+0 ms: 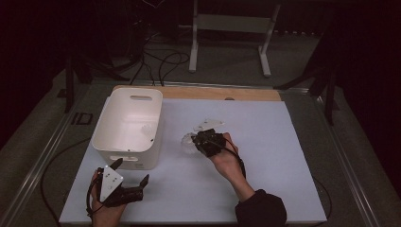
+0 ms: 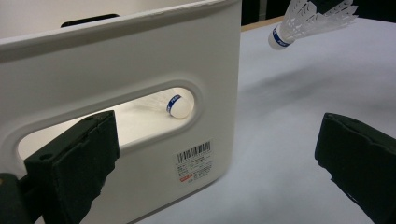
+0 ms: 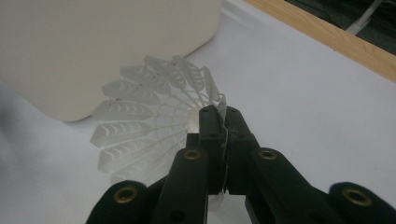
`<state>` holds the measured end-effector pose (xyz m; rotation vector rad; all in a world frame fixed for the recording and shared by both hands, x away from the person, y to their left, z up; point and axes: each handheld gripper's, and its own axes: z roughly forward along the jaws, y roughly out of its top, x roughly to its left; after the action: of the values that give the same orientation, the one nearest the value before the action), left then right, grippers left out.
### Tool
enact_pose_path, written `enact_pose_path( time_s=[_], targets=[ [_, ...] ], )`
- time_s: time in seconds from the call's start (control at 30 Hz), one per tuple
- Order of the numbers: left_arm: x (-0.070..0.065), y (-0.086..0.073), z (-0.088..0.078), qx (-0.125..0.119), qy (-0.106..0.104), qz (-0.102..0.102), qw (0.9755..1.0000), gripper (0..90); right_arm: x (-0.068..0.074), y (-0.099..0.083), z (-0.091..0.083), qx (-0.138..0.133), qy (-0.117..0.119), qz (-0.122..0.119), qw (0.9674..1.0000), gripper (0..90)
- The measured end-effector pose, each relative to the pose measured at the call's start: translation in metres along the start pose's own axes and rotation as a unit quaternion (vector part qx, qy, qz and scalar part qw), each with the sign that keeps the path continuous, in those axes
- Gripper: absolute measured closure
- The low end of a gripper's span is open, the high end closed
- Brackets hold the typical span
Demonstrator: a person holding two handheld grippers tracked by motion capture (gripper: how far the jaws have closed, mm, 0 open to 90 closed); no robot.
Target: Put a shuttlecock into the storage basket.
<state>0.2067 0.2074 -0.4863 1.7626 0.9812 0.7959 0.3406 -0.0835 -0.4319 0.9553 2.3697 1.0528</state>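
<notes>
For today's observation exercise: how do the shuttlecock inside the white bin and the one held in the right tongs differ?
The shuttlecock in the bin lies loose on the bin's floor; the held shuttlecock is lifted off the table. No tongs touch the first; the right tongs pinch the second by its skirt edge. The first sits inside the white bin; the second is outside it. Both are white plastic with a blue band.

At the upper right frame edge of the left gripper view, a shuttlecock (image 2: pixel 306 23) is cropped, its skirt incomplete. A second shuttlecock (image 2: pixel 177 105) shows only partly through the white bin (image 2: pixel 140 60)'s handle slot, lower centre.
</notes>
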Motion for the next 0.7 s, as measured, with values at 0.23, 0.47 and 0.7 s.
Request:
enact_pose_path(
  time_s=[0.23,0.47,0.7],
  targets=[
    [-0.0006,0.0,0.0003,0.0,0.0,0.0,1.0,0.5,0.001,0.0005,-0.0017,-0.004,0.002,-0.001,1.0,88.3],
    [-0.0005,-0.0001,0.0003,0.0,0.0,0.0,1.0,0.5,0.0019,0.002,-0.003,-0.007,0.002,-0.002,1.0,88.4],
    [-0.0005,-0.0001,0.0003,0.0,0.0,0.0,1.0,0.5,0.0029,0.0032,-0.0037,-0.009,0.003,-0.004,1.0,88.3]
  ],
)
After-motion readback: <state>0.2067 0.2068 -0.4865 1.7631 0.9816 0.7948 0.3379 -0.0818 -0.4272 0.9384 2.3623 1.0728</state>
